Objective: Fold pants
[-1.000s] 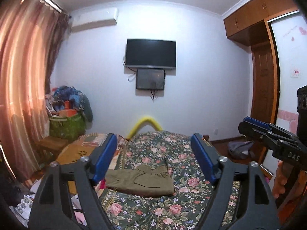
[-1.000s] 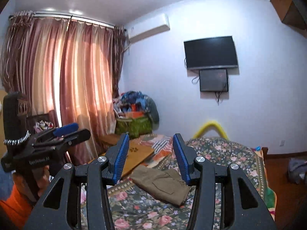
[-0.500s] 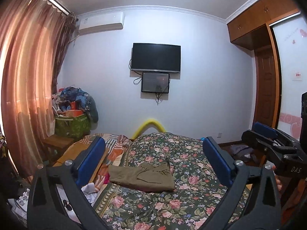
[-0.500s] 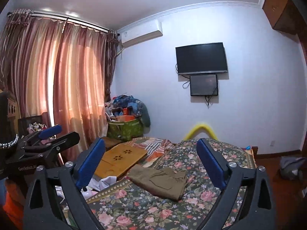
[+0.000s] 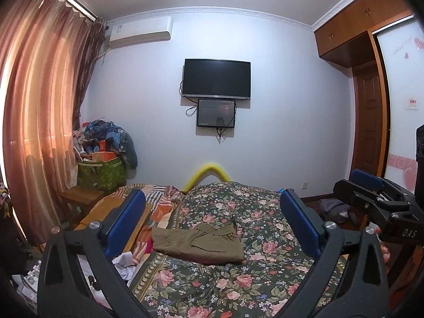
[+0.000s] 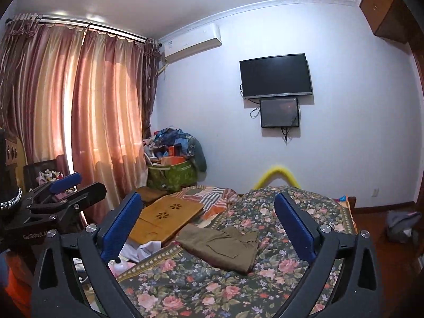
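Observation:
Olive-green pants (image 5: 197, 243) lie folded into a compact rectangle on the floral bedspread (image 5: 238, 286), also seen in the right wrist view (image 6: 221, 246). My left gripper (image 5: 212, 225) is open and empty, held back from and above the bed, apart from the pants. My right gripper (image 6: 209, 225) is open and empty too, likewise raised and apart from them. The right gripper shows at the right edge of the left wrist view (image 5: 376, 198); the left gripper shows at the left edge of the right wrist view (image 6: 66, 188).
A wooden lap table (image 6: 164, 217) and striped bedding (image 6: 212, 198) lie left of the pants. Crumpled white items (image 6: 143, 249) sit beside the bed. A green basket piled with clothes (image 6: 172, 169) stands by the curtains (image 6: 79, 122). A yellow foam arch (image 5: 208, 172) marks the bed's far end.
Both grippers have opened wider and pulled back from the bed, tilting upward so more wall and ceiling show. The pants have not moved.

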Tool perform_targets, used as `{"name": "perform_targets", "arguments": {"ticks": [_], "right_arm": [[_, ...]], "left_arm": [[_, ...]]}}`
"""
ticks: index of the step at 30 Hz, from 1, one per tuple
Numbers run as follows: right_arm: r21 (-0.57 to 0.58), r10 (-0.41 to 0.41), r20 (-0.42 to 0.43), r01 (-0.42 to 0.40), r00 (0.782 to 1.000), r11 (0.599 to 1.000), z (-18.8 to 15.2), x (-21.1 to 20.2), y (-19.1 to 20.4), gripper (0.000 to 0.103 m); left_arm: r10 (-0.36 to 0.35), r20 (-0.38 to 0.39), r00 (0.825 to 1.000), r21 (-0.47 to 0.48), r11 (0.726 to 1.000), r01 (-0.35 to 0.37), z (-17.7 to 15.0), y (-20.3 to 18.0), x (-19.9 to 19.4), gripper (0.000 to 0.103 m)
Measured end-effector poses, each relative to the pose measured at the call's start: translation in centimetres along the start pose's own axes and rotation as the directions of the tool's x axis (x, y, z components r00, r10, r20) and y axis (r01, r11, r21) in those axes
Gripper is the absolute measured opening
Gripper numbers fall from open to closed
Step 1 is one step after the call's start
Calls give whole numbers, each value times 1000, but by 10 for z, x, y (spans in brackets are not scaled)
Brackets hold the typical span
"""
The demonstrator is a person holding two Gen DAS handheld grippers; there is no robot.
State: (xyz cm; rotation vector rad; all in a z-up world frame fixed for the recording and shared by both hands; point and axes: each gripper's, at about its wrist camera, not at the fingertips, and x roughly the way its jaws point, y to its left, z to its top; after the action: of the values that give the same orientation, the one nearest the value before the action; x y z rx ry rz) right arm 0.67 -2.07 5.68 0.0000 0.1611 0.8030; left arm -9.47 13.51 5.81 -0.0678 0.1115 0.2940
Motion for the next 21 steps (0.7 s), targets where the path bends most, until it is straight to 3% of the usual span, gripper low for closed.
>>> {"name": "perform_targets", "arguments": {"ticks": [21], "right_arm": [[11, 2, -18, -2, 1000, 1000, 2, -2, -4, 102]], "left_arm": [[-10, -32, 999, -9, 1000, 10, -6, -1, 11, 103]]}}
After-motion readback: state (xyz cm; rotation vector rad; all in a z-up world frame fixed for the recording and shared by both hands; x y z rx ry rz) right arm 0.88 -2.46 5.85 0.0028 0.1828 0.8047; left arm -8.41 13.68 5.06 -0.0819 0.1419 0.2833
